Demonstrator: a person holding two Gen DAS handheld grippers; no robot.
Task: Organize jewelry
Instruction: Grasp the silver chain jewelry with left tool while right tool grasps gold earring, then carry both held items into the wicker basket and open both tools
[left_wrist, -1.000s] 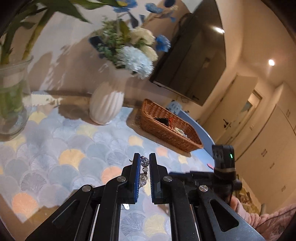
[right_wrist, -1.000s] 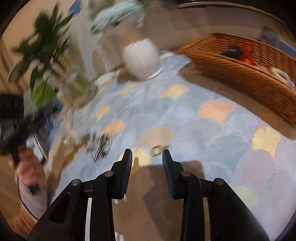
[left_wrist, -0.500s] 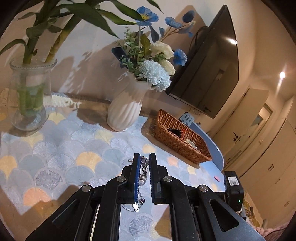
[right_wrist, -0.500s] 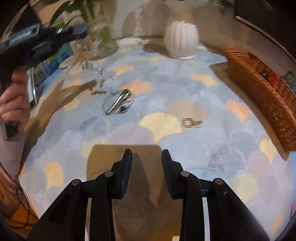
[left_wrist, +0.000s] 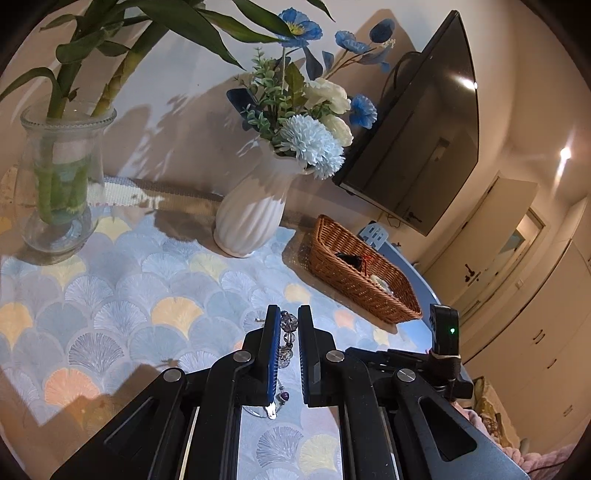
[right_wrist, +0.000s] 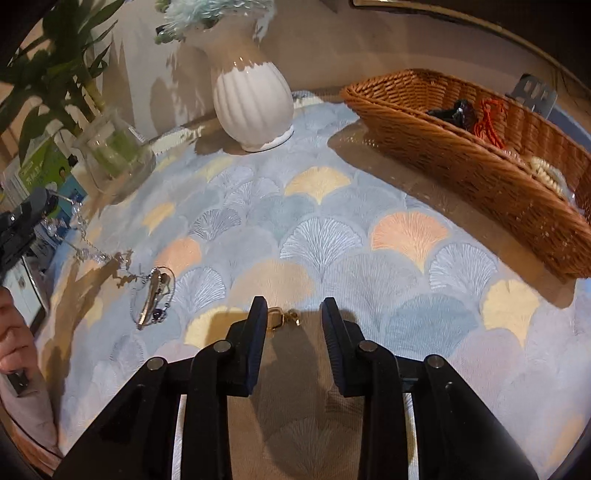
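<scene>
Right gripper (right_wrist: 290, 314) has dropped over the gold clasp (right_wrist: 282, 318), jaws just narrowing, not yet pinching, to lift it toward the wicker basket (right_wrist: 480, 177). My left gripper (left_wrist: 283, 325) pinches the bead bracelet (left_wrist: 288, 326) aloft, clear of the cloth.

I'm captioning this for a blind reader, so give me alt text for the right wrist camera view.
The right gripper, jaws open, hovers over a small gold ring-shaped clasp lying on a pastel fan-patterned tablecloth. A brown woven wicker basket sits to the right, a white ribbed ceramic vase behind.
</scene>
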